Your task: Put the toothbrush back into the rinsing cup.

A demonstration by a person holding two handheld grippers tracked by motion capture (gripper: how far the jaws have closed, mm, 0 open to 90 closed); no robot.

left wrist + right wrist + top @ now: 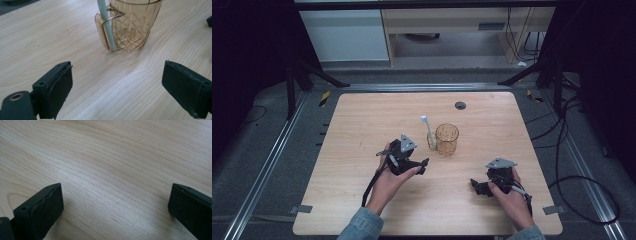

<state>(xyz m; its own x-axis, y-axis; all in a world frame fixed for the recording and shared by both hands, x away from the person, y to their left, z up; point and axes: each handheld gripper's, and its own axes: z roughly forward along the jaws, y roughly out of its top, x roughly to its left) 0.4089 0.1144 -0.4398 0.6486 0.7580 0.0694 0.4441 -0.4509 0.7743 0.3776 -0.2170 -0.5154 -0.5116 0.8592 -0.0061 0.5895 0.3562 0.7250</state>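
An amber see-through cup (447, 139) (135, 25) with a cut pattern stands upright near the middle of the wooden table (362, 125). A pale toothbrush (428, 131) (106, 25) leans through the cup's handle, head up. My left gripper (424, 165) (117, 66) is a short way in front of the cup and to its left, pointing at it. Its jaws stand wide apart, open, with nothing between them. My right gripper (475, 186) (116, 187) rests low at the front right, open over bare wood.
A dark round grommet (460, 105) sits in the table near its far edge. Black stand legs (312, 70) and cables (572, 150) flank the table on the floor. A hand and sleeve hold each gripper from the near edge.
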